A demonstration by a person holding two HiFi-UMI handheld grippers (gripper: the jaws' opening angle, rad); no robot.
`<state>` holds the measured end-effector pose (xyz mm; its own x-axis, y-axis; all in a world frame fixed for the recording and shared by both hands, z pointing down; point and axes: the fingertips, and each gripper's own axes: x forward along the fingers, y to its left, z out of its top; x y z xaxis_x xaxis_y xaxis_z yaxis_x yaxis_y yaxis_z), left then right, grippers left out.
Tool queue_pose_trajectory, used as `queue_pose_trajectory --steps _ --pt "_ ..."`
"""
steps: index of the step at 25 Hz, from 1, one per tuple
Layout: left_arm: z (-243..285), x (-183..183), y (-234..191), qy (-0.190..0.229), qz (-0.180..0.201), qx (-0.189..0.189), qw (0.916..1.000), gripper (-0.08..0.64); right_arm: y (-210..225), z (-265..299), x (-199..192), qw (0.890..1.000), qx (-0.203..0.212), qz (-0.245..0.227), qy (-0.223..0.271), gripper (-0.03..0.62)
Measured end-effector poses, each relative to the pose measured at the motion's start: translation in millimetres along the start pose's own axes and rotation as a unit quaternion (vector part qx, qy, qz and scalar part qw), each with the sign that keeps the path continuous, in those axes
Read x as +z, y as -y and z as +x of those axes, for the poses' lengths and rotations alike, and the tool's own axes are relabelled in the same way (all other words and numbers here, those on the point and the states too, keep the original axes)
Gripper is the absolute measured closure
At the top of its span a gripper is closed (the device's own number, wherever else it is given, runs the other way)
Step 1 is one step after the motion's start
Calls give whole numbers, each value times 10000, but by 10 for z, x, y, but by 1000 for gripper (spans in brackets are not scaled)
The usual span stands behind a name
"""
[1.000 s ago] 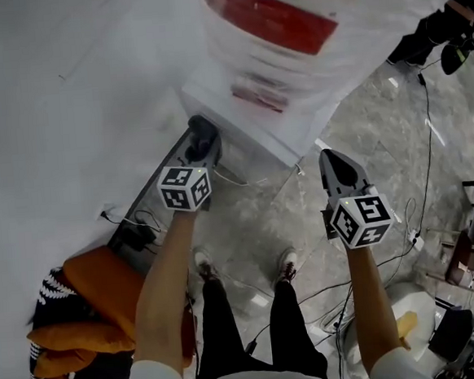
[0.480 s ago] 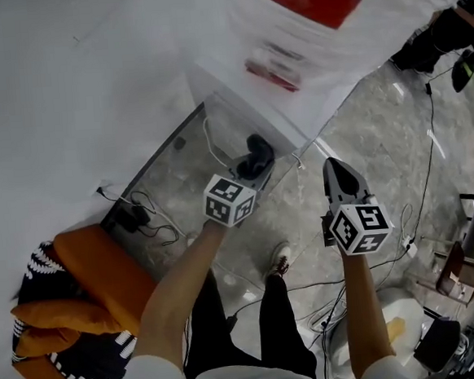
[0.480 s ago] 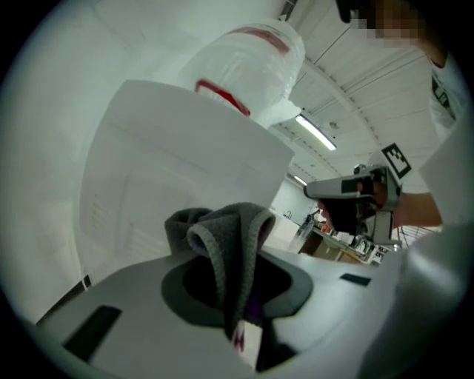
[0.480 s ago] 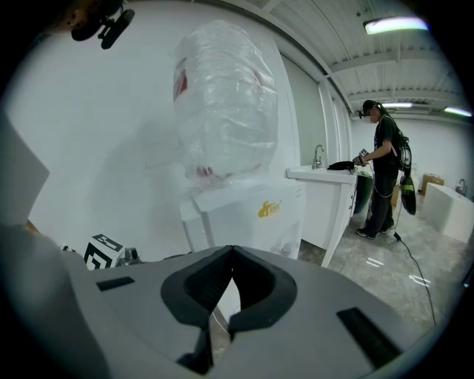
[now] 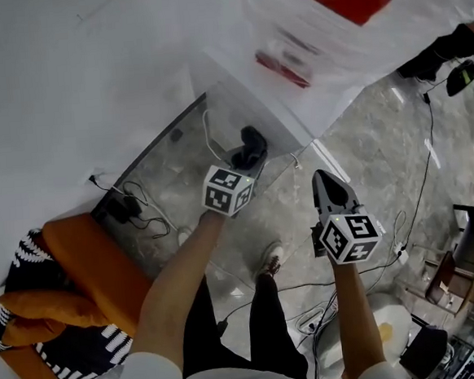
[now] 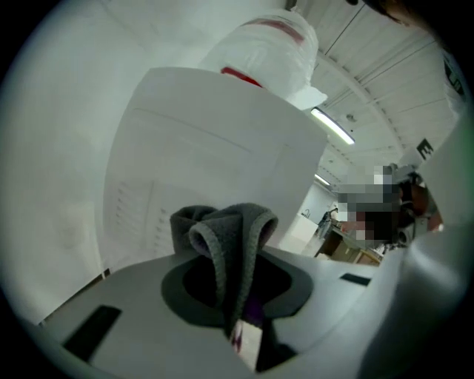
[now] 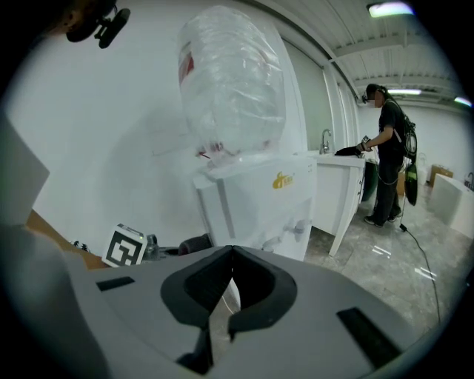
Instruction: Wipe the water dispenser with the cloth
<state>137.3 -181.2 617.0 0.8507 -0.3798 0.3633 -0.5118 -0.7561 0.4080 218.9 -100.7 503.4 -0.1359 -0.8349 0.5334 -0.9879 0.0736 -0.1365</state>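
Note:
The white water dispenser (image 5: pixel 245 86) carries a plastic-wrapped bottle (image 5: pixel 345 4) with a red label. My left gripper (image 5: pixel 247 154) is shut on a dark grey cloth (image 5: pixel 254 138), which is held against the dispenser's lower side near its front corner. In the left gripper view the folded cloth (image 6: pixel 226 237) sticks up between the jaws before the white side panel (image 6: pixel 215 141). My right gripper (image 5: pixel 327 187) hangs shut and empty over the floor, right of the dispenser. Its own view shows the dispenser (image 7: pixel 259 196), the bottle (image 7: pixel 233 81) and the left gripper's marker cube (image 7: pixel 124 246).
Cables and a power adapter (image 5: pixel 128 208) lie on the marble floor along the wall. Orange and striped fabric (image 5: pixel 66 296) is piled at the left. My shoes (image 5: pixel 269 260) are below the grippers. Another person (image 7: pixel 386 148) stands at a white counter (image 7: pixel 337 170) behind the dispenser.
My left gripper has carried the cloth rightward along the dispenser's side to its front corner, mostly in the first half second. The right gripper has shifted only slightly.

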Motion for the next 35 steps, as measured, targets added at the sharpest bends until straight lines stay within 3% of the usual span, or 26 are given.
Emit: queue_pose_trajectory --steps 7,13,16,21,25,29,32,35 --pt "-179 393 -786 370 -92 629 9973 483 -233 229 -151 9992 138 347 -135 577" --pt "-226 389 -1367 98 7 1010 9948 483 -457 412 -207 9982 260 518 -159 577" --pt "-249 410 -1672 140 -138 1218 9924 483 -534 481 -254 9981 291 511 -186 577" --pt "-135 351 -2002 -28 -165 1245 9921 482 -515 528 -366 9980 219 530 -276 577" --pt "60 16 -1817 -454 -50 892 9950 482 -453 533 -479 9980 155 524 -324 577" --pt "202 -201 -1365 -277 -343 519 9977 483 -448 478 -584 9988 138 263 -386 577" --pt "267 -400 -1034 -242 -601 251 9976 483 -406 467 -678 9969 138 656 -402 577" --pt "345 -700 -646 -397 -609 -67 9973 483 -331 459 -816 9941 45 973 -477 577"
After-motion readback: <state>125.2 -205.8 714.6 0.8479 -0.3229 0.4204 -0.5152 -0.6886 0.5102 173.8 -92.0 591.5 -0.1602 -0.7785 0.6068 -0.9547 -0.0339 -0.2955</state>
